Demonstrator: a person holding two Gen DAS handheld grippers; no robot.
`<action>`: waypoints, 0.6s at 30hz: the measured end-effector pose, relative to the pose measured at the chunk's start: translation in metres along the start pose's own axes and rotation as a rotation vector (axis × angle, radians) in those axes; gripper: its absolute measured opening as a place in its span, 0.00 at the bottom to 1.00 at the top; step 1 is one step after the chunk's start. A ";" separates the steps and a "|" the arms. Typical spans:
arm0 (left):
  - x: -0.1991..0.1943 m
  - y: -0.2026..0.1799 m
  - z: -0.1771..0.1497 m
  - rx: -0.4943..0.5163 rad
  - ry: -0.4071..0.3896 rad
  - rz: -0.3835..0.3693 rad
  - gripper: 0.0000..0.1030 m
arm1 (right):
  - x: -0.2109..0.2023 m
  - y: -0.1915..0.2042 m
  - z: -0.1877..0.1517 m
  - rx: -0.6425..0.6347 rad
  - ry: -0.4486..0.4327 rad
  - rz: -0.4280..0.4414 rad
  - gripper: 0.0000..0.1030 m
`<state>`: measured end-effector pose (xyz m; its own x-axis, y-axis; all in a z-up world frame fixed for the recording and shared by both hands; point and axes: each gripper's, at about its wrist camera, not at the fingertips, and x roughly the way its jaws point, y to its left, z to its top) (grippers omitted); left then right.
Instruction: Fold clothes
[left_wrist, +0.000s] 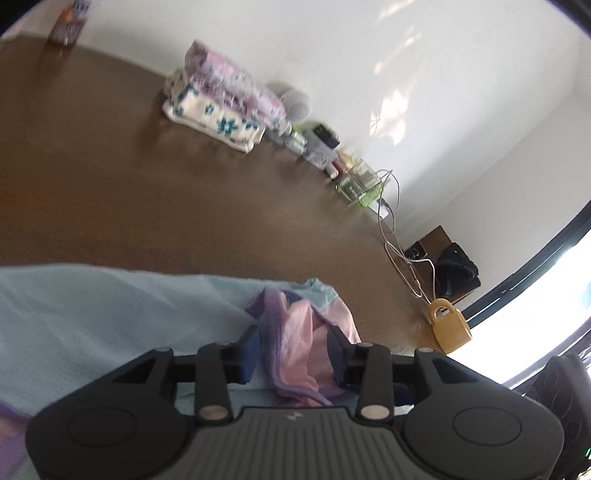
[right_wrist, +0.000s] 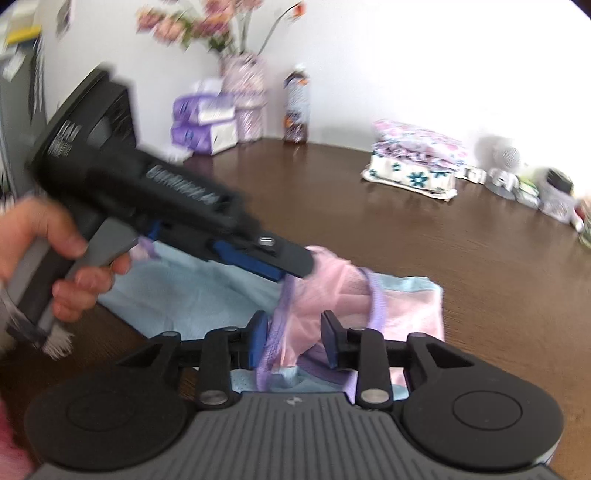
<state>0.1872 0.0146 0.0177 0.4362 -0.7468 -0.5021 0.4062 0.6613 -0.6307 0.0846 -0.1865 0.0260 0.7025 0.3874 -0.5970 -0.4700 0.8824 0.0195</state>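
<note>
Garment (right_wrist: 192, 291) is spread on the brown table (right_wrist: 498, 288), light blue mesh with a pink panel and lilac trim, and the pink end is bunched up near the front edge. Both grippers are parked right at that bunch.

Left gripper (left_wrist: 293, 354): fingers are set apart with pink fabric and a lilac band lying between them. Nothing looks pinched, so it's read as open, though the pads aren't sharp enough to be 100% sure. In the right view its tip is seen over the pink part, with a hand (right_wrist: 55, 258) wrapped round the handle.

Right gripper (right_wrist: 295, 341): same deal, fingers apart, a lilac strap and pink mesh sitting in the gap, not squeezed.

Step in hand is judged to be getting a grip on the pink end so it can be folded over the blue body. Tips for doing it well:
- The trim band should be grabbed rather than the thin mesh, since the mesh probably slips and stretches.
- Only the top layer should be taken, or the blue layer gets dragged along.
- The two grips should be spaced along the edge, not crowded on one spot, so the fold line stays straight.
- The lift is best kept low.

A folded stack (right_wrist: 413, 166) is parked by the wall, well apart.
</note>
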 end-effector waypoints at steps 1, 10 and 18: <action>-0.004 -0.004 0.000 0.025 -0.018 0.018 0.36 | -0.005 -0.006 0.000 0.031 -0.016 0.008 0.31; 0.001 -0.041 -0.019 0.283 0.065 0.067 0.53 | -0.035 -0.045 -0.012 0.175 -0.061 -0.041 0.31; 0.017 -0.058 -0.033 0.453 0.092 0.157 0.04 | -0.033 -0.060 -0.021 0.213 -0.061 -0.067 0.31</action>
<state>0.1444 -0.0385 0.0261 0.4553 -0.6253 -0.6338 0.6591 0.7153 -0.2322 0.0783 -0.2575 0.0274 0.7626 0.3359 -0.5529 -0.3025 0.9406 0.1541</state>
